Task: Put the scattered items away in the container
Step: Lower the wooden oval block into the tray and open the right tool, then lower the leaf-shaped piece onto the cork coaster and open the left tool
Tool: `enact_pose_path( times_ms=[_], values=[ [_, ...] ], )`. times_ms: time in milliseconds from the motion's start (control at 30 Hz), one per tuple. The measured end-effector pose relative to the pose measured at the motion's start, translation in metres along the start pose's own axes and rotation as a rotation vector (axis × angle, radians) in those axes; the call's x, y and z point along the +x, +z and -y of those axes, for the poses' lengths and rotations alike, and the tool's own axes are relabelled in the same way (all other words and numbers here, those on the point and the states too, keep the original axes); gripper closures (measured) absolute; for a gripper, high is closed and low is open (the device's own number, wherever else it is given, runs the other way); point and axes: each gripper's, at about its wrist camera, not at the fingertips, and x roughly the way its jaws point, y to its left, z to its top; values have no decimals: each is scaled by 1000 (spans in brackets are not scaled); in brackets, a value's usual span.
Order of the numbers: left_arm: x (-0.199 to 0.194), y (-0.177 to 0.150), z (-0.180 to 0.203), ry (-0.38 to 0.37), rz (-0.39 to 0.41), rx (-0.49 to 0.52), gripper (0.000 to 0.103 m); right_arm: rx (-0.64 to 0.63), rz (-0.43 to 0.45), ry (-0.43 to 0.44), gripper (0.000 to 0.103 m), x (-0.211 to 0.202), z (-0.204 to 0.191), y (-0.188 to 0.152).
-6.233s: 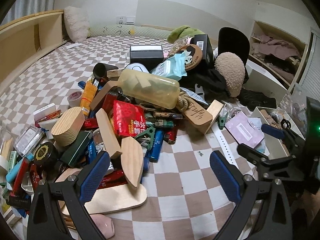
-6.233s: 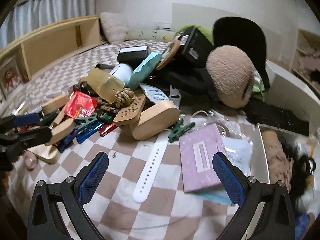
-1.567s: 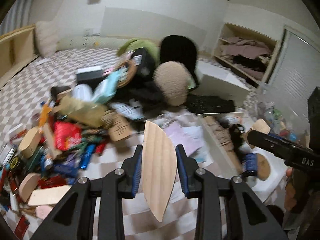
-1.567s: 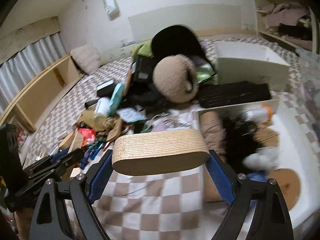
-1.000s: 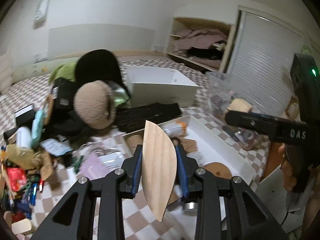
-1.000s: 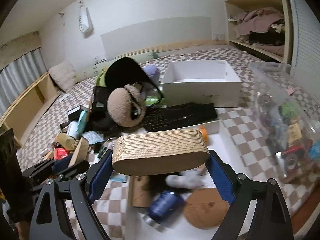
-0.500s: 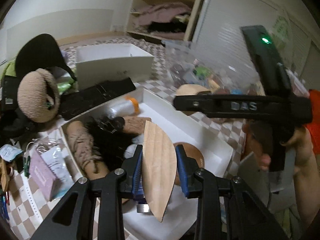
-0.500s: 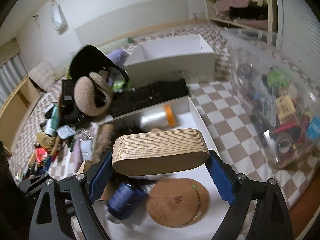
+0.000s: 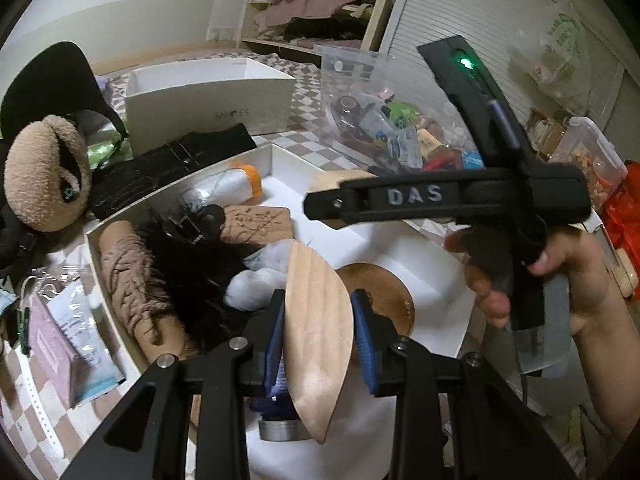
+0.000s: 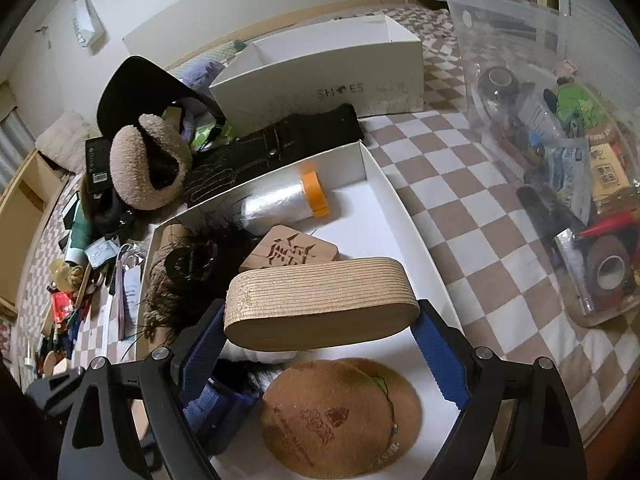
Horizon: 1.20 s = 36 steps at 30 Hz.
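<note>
Jaws on my left gripper (image 9: 319,338) clench a pale leaf-shaped wooden slab (image 9: 318,336); my right gripper (image 10: 320,346) grasps a ridged oval wooden block (image 10: 320,300). Both hang over the shallow white box (image 10: 404,224). Released together, I judge they could collide or strike the brown cork disc (image 10: 340,416).

Black gripper frames (image 9: 318,344), blue ribbed pads (image 10: 440,354), silver screws, white "DAS" lettering, green light

My left gripper (image 9: 319,334) pinched a thin leaf-shaped wooden piece (image 9: 318,332) upright between its jaws; my right gripper (image 10: 320,340) clamped an oval wooden block (image 10: 318,302) crosswise, both tilted downward.
</note>
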Motion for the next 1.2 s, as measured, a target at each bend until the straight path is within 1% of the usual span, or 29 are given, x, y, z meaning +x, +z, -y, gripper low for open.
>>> enact_pose_path(
  times_ms=[233,333,533,833,867,900,933,967,1200],
  values=[
    [10,0,1,-31,-22,-7,71,17,-19,21,12,11,3,2],
    [13,0,4,-47,-31,-2,71,28,-7,39,5,9,5,3],
    [21,8,12,-67,-33,10,71,39,16,66,5,-1,8,7],
    [30,22,22,-79,-20,22,71,50,32,58,5,-10,16,10],
    [30,22,23,-79,-16,28,66,49,31,57,5,-10,17,10],
    [30,22,25,-78,-12,35,52,48,29,56,5,-10,17,10],
    [30,22,26,-74,-7,40,45,46,27,56,5,-9,17,11],
    [29,22,27,-69,-2,46,39,44,26,56,5,-9,17,10],
    [27,23,29,-49,7,56,39,45,25,61,5,-8,18,9]
  ],
)
